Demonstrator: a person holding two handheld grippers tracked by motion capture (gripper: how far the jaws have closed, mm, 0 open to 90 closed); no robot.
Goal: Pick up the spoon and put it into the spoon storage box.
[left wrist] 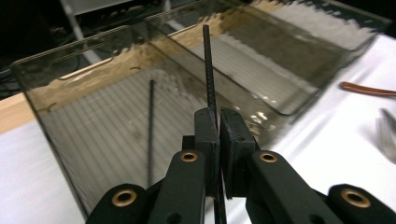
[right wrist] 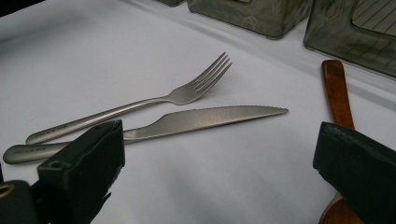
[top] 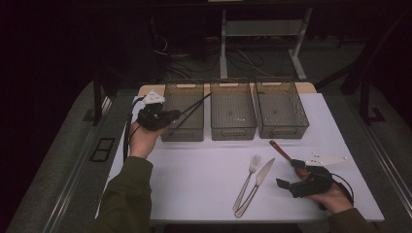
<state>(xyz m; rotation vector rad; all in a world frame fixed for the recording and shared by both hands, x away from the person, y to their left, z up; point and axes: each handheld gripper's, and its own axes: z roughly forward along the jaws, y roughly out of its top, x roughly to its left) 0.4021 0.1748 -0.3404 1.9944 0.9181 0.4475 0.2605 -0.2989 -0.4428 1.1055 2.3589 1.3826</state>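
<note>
In the left gripper view, the black chopstick [left wrist: 208, 70] clamped in the left tongs [left wrist: 219, 140] runs out of frame at the bottom edge, and a blurred metal item [left wrist: 387, 135] at the right edge is cut off. In the right gripper view, the wooden spoon [right wrist: 337, 93] passes behind the right tongs' near jaw, hiding its bowl. In the high view, a sleeve [top: 127, 199] is cropped at the bottom, and small specks in the middle bin [top: 233, 110] are too tiny to identify.
</note>
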